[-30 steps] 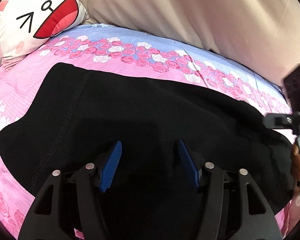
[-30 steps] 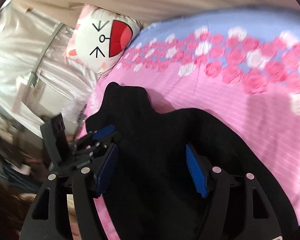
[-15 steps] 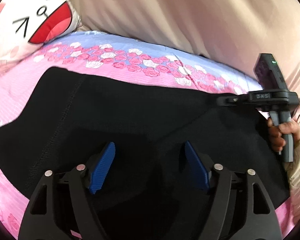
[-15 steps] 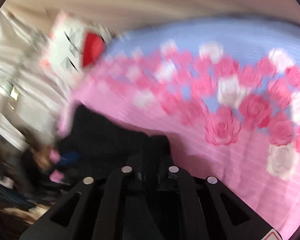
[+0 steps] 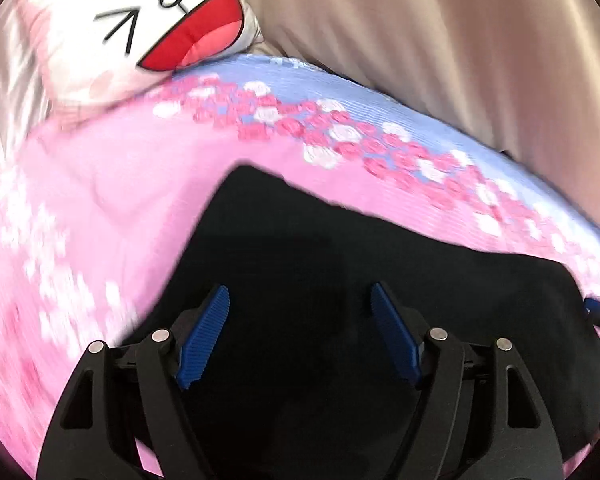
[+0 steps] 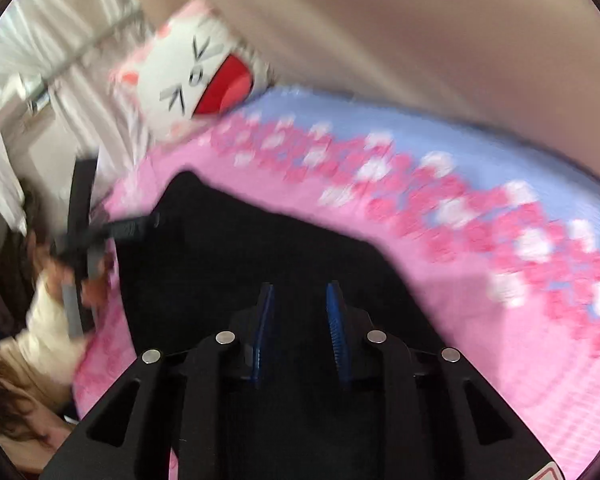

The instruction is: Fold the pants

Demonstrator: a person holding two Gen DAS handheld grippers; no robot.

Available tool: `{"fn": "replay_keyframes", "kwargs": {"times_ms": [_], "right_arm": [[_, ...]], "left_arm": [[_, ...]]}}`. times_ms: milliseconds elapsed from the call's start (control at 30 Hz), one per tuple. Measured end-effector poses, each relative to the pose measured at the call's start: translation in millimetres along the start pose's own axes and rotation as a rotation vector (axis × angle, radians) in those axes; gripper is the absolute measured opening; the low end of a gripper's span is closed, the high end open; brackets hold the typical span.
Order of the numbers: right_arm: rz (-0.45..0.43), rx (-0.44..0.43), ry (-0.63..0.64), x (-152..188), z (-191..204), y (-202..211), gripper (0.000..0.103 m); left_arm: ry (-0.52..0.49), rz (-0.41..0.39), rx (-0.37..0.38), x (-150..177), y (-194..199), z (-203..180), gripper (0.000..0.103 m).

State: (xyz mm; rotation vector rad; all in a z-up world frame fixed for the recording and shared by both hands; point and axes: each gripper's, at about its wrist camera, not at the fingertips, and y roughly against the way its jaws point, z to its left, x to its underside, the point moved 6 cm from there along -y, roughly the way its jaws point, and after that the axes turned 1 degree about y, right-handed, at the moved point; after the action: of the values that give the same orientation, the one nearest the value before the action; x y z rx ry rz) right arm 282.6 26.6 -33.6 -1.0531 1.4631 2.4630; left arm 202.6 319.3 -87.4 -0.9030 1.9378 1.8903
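Across the floral bedspread [image 5: 100,208], the black pants [image 5: 340,248] are lying folded, reaching toward one o'clock. Left tongs [image 5: 300,300] are gaping, released. Right tongs [image 6: 300,292], clenched half a second ago, are reopening narrowly, nothing visibly pinched: one fold is probably finished.

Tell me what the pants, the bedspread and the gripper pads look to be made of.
Pants: soft matte black fabric, probably knit; lies limp, no sheen.
Bedspread: thin woven cloth with printed roses and fine stripes, likely cotton.
Left gripper pads: blue ribbed rubber or plastic; cannot tell which.
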Motion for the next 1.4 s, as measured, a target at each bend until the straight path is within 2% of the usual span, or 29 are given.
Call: {"fn": "replay_keyframes", "kwargs": {"times_ms": [33, 67, 100, 133, 167, 233, 300, 333, 367, 400, 433, 467, 533, 633, 700, 733, 800, 900, 933, 1000, 1033, 1100, 1200, 1233, 1300, 1333, 1400], "right_arm": [[0.042, 0.042, 0.009, 8, -7, -17, 0.020], [0.066, 0.093, 0.020, 16, -17, -27, 0.012], [0.019, 0.079, 0.004, 15, -24, -28, 0.011], [0.024, 0.069, -0.042, 14, -28, -26, 0.002], [0.019, 0.097, -0.102, 11, -33, -21, 0.001], [-0.020, 0.108, -0.085, 3, -18, -11, 0.010], [-0.021, 0.037, -0.032, 0, 11, -12, 0.010], [0.001, 0.006, -0.003, 0, 26, -23, 0.010], [0.046, 0.024, 0.027, 6, 32, -37, 0.007], [0.085, 0.076, 0.050, 12, 33, -50, 0.006], [0.050, 0.081, 0.041, 10, 37, -49, 0.014], [0.055, 0.056, 0.024, 9, 41, -47, 0.013], [0.008, -0.025, 0.008, -8, 57, -37, 0.013], [-0.001, -0.045, 0.024, -31, 68, -50, 0.014], [0.065, -0.032, 0.027, -35, 63, -87, 0.011], [0.033, -0.008, 0.029, -40, 63, -100, 0.010], [0.035, -0.006, -0.011, -48, 67, -106, 0.015], [-0.011, -0.122, -0.040, -59, 95, -94, 0.015], [-0.017, -0.110, -0.017, -56, 105, -94, 0.015], [0.004, -0.075, -0.005, -42, 111, -105, 0.015], [0.006, -0.067, -0.026, -34, 106, -102, 0.015], [-0.015, -0.071, -0.080, -22, 97, -84, 0.013], [-0.090, 0.008, -0.140, -4, 61, -43, 0.013], [-0.098, 0.068, -0.189, 8, 32, -27, 0.013], [-0.122, 0.179, -0.311, 44, -29, 7, 0.011], [-0.142, 0.188, -0.387, 64, -56, 24, 0.000], [-0.206, 0.175, -0.542, 100, -97, 62, 0.000]], "left_arm": [[-0.012, 0.012, -0.075, -5, -7, 4, 0.073], [-0.016, 0.019, -0.094, -10, -14, 7, 0.074], [-0.003, 0.025, -0.086, -13, -19, 10, 0.077], [0.020, 0.032, -0.083, -18, -25, 15, 0.083], [0.036, 0.060, -0.071, -20, -30, 19, 0.085], [0.076, 0.076, -0.023, -24, -36, 25, 0.087], [0.083, 0.069, -0.007, -25, -36, 27, 0.087], [0.103, 0.065, 0.014, -26, -32, 29, 0.083], [0.127, 0.050, 0.046, -26, -24, 31, 0.080], [0.157, 0.010, 0.071, -28, -6, 39, 0.076], [0.173, -0.025, 0.074, -30, 9, 44, 0.077], [0.182, -0.079, 0.081, -33, 30, 54, 0.077], [0.178, -0.157, 0.054, -36, 65, 71, 0.079], [0.171, -0.242, -0.036, -37, 101, 91, 0.080], [0.161, -0.253, -0.055, -32, 112, 93, 0.080], [0.155, -0.252, -0.048, -27, 116, 92, 0.080], [0.142, -0.238, -0.036, -20, 118, 87, 0.080], [0.093, -0.218, -0.030, 2, 121, 69, 0.082], [0.083, -0.210, -0.021, 7, 120, 63, 0.088], [0.069, -0.176, 0.018, 17, 113, 46, 0.088], [0.054, -0.146, 0.048, 24, 105, 32, 0.088], [0.018, -0.113, 0.056, 33, 92, 12, 0.088], [-0.052, -0.068, -0.051, 50, 64, -5, 0.088], [-0.067, -0.050, -0.110, 55, 53, -4, 0.088], [-0.075, -0.024, -0.147, 65, 39, 0, 0.088], [-0.072, -0.018, -0.153, 69, 33, 2, 0.090], [-0.100, -0.049, -0.187, 72, 37, 0, 0.090]]}}
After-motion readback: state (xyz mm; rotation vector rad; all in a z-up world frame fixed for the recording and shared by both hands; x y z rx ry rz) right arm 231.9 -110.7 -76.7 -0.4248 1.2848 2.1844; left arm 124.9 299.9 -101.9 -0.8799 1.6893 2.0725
